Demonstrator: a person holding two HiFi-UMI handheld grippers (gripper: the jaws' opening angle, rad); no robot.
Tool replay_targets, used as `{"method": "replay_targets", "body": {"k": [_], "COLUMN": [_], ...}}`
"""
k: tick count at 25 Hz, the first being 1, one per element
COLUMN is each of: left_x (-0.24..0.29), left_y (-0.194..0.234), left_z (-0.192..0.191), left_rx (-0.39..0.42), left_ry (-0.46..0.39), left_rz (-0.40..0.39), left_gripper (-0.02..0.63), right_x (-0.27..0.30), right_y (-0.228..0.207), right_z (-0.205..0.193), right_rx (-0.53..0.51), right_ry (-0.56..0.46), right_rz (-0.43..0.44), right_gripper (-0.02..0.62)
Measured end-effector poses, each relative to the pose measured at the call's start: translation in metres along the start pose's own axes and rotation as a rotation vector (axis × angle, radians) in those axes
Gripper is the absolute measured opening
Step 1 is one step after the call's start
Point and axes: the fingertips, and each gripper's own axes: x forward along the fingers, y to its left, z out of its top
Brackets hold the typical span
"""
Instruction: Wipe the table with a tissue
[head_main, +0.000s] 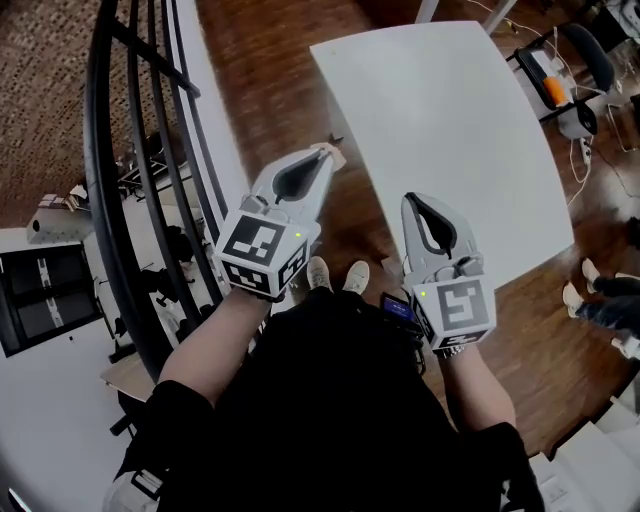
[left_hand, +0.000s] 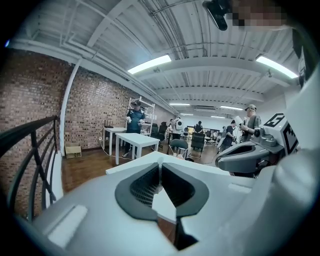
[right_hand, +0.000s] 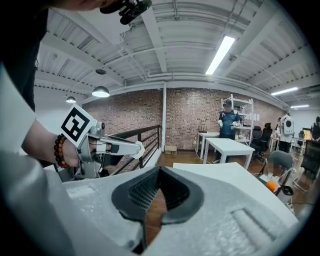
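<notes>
I stand before a bare white table (head_main: 440, 130) on a wooden floor, a gripper in each hand, both held above the floor short of the table's near edge. My left gripper (head_main: 326, 152) is shut, and a small pale scrap of tissue (head_main: 334, 155) shows at its tips. That scrap also shows white at the left gripper's tip in the right gripper view (right_hand: 131, 148). My right gripper (head_main: 413, 200) is shut with nothing between its pads. The table (left_hand: 131, 167) lies just beyond the closed left gripper (left_hand: 161, 162), and the same table (right_hand: 225, 172) lies past the right gripper (right_hand: 160, 170).
A black metal railing (head_main: 130, 150) runs along my left. Beyond the table's far right corner stand a chair and an orange object (head_main: 555, 90). Another person's feet (head_main: 590, 290) are at the right. Other white tables (left_hand: 135, 142) and people stand farther back.
</notes>
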Motion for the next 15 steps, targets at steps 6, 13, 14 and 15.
{"method": "replay_targets", "body": {"k": [6, 13, 14, 15], "left_x": [0.013, 0.033, 0.039, 0.044], "left_y": [0.005, 0.02, 0.025, 0.03], "left_z": [0.0, -0.001, 0.0, 0.001], "left_rx": [0.01, 0.013, 0.013, 0.015], "left_ry": [0.014, 0.008, 0.005, 0.001], "left_rz": [0.026, 0.051, 0.053, 0.055], "left_gripper": [0.034, 0.034, 0.034, 0.034], "right_x": [0.009, 0.025, 0.03, 0.037], "right_y": [-0.005, -0.015, -0.016, -0.019], "right_z": [0.002, -0.008, -0.009, -0.01], "right_rx": [-0.003, 0.01, 0.014, 0.019], "right_ry": [-0.025, 0.017, 0.02, 0.03], "right_rz": [0.028, 0.041, 0.047, 0.046], "right_gripper": [-0.008, -0.008, -0.008, -0.008]}}
